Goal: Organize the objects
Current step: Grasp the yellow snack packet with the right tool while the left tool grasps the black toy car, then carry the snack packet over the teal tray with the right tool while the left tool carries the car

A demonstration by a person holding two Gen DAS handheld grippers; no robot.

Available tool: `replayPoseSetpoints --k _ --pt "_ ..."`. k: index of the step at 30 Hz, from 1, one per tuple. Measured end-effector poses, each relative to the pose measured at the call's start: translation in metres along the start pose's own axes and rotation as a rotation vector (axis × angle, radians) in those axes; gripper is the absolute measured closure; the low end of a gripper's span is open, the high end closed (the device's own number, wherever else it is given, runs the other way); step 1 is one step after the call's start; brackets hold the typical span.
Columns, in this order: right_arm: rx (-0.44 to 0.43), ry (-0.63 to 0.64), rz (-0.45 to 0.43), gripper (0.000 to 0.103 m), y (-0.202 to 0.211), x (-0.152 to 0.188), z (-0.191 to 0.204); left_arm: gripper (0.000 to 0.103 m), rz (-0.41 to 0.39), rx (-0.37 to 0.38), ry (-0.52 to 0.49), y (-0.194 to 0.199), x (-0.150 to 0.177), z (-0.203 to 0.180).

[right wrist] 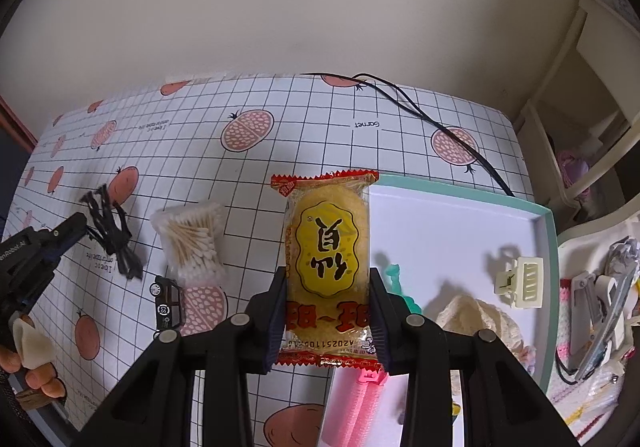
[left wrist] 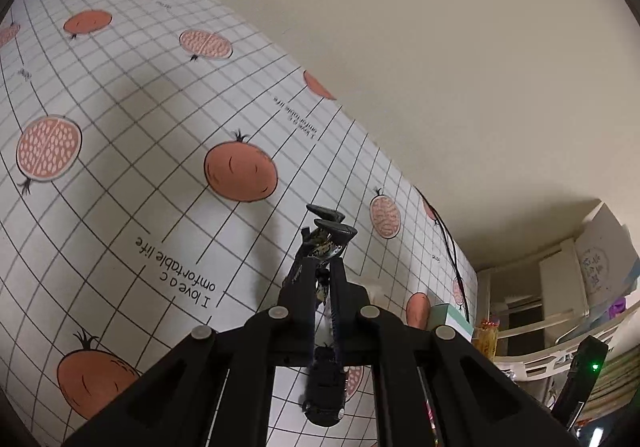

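My right gripper (right wrist: 328, 275) is shut on a yellow snack packet (right wrist: 326, 247) with red crimped ends, held above the table beside the left rim of a white, teal-edged box tray (right wrist: 460, 215). Inside the tray lie a cream claw clip (right wrist: 520, 281), a cream crocheted piece (right wrist: 476, 319), a teal item (right wrist: 396, 283) and a pink hair roller (right wrist: 360, 407). My left gripper (left wrist: 324, 267) is shut on a black claw clip (left wrist: 330, 231), raised over the gridded tablecloth; in the right wrist view the black claw clip (right wrist: 110, 235) hangs from the left gripper (right wrist: 76, 227) at far left.
A pack of cotton swabs (right wrist: 192, 243) and a small toy car (right wrist: 168, 303) lie on the tablecloth left of the snack. A black cable (right wrist: 440, 123) runs across the back. A white basket (right wrist: 592, 327) of odds and ends stands right of the tray, with shelving behind.
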State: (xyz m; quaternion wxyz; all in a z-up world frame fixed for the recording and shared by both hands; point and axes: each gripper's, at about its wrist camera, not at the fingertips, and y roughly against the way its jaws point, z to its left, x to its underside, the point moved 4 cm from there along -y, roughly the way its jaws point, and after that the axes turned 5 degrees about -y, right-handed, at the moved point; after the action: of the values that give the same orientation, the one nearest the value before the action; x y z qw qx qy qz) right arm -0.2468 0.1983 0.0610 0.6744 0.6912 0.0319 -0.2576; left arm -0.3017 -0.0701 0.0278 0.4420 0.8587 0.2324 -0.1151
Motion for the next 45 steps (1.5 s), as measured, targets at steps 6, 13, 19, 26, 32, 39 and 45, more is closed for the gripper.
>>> replayPoseSetpoints --k 6,13,19,26,32,39,45 --pt "-0.013 -0.006 -0.012 0.064 0.005 0.001 -0.007 0.097 -0.031 0.007 -0.029 0.012 -0.005 -0.012" --pt "0.002 -0.035 -0.016 0.064 0.010 0.002 -0.033 0.097 -0.070 0.031 -0.086 0.028 -0.004 -0.041" --pt "0.025 -0.077 -0.021 0.064 0.016 0.002 -0.066 0.097 -0.090 0.061 -0.183 0.034 0.005 -0.087" --pt "0.057 -0.120 -0.021 0.064 0.017 0.006 -0.103 0.097 -0.062 0.137 -0.273 0.028 0.028 -0.144" --pt "0.086 -0.158 -0.020 0.064 0.016 0.010 -0.135 0.097 -0.011 0.189 -0.370 0.016 0.058 -0.192" --pt "0.101 -0.198 -0.014 0.064 0.010 0.011 -0.164 0.097 0.091 0.238 -0.435 -0.012 0.098 -0.232" --pt "0.092 -0.212 -0.015 0.064 0.000 0.011 -0.173 0.097 0.168 0.241 -0.483 -0.039 0.127 -0.249"
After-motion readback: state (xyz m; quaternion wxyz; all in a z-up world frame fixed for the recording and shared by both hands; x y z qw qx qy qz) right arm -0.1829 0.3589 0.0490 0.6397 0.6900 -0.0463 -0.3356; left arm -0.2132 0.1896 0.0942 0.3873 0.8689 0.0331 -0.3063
